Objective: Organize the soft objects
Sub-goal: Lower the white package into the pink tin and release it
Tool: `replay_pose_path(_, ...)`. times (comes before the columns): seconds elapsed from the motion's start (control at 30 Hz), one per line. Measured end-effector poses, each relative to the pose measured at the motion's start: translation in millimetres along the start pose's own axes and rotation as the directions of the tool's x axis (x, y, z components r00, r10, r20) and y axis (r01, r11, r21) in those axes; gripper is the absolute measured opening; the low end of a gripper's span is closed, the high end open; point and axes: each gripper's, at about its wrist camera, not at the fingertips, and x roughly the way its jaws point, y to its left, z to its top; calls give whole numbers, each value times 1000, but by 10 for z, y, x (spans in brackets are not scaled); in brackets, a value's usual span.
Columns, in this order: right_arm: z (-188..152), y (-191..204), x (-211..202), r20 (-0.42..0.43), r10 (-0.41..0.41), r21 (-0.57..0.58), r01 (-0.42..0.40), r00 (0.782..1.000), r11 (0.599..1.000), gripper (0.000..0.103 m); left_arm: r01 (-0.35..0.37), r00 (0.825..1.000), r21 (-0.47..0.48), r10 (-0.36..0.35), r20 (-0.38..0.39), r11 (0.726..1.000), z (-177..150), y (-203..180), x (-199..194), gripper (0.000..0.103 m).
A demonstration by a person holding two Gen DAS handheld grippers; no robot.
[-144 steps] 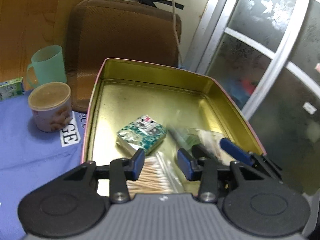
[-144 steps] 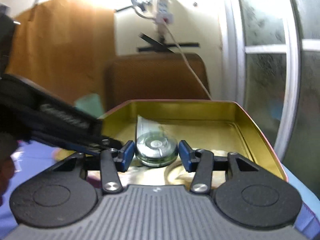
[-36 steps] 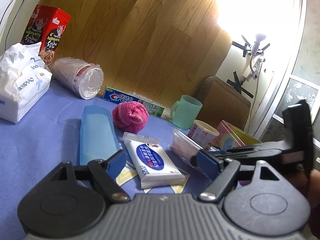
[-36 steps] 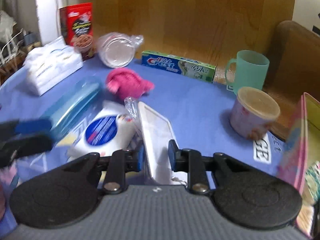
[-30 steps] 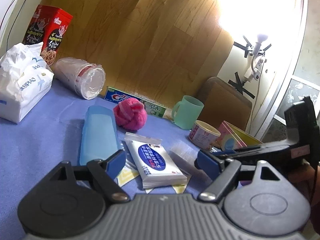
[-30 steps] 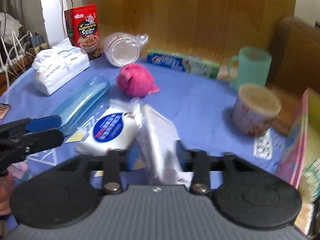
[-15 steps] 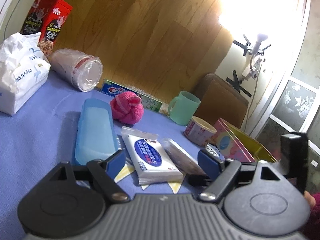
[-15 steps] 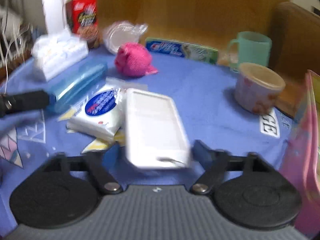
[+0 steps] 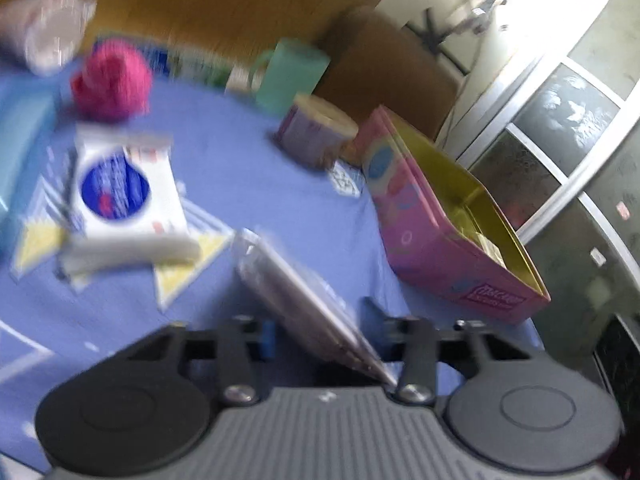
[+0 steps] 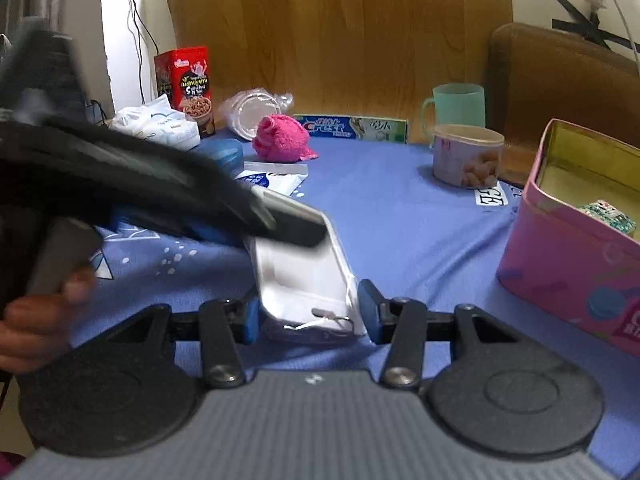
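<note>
From the left wrist view, everything is smearing with motion blur; the left gripper (image 9: 320,334) is sitting low over the blue-clothed desk (image 9: 256,184), its fingers spread on either side of one flat clear packet (image 9: 296,300) that is tilting up between them, though whether either finger is touching it I cannot tell; beyond it one white wipes pack (image 9: 120,196) is lying on the cloth, one pink towel ball (image 9: 112,80) is sitting further back, one green mug (image 9: 290,76) and one lidded snack tub (image 9: 316,132) are standing near the far edge; one pink tin (image 9: 440,232) is standing open at the right, its contents mostly hidden by its wall.

From the right wrist view, the right gripper (image 10: 308,312) is holding its fingers apart, flanking the near end of the same packet (image 10: 304,276) without clearly pinching it; the packet's far end is being covered by the dark blurred body of the other gripper (image 10: 160,188), gripped by a hand (image 10: 40,320) at the left edge; one toothpaste box (image 10: 352,128), one red cereal box (image 10: 186,88) and one white bag (image 10: 156,128) are lining the back.
</note>
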Motion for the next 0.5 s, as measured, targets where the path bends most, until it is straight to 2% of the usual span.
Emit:
replay_pose_path(0.03,-3,-21,-22,7,-4,-4,4,1000,1000,50,10,1000,-10,-10,6,1000,20,-23,-7,33)
replay_pose_path(0.1,0,-59,-112,53,-15,-20,16,998,1000,49,18,999,44,-20,44,999,92,-215,-71,33)
replay_pose_path(0.2,67,-137,-335,182,-55,-28,61,982,998,45,60,992,149,-75,99,987,265,-581,-137,33)
replay_pose_path(0.23,105,-177,-415,230,-87,-32,96,969,995,43,82,989,184,-103,105,979,343,-733,-112,33)
replay_pose_path(0.27,135,-230,-492,274,-125,-32,139,954,990,36,104,986,219,-129,102,970,401,-870,-93,33)
replay_pose_path(0.37,177,-464,-658,357,-261,5,278,897,961,34,148,980,333,-183,76,931,541,-1368,188,33)
replay_pose_path(0.47,182,-808,-688,349,-411,76,412,842,908,34,146,980,434,-190,59,889,568,-1806,591,35)
replay_pose_path(0.5,180,-936,-667,340,-467,92,465,816,880,34,132,983,455,-176,56,881,576,-1896,721,37)
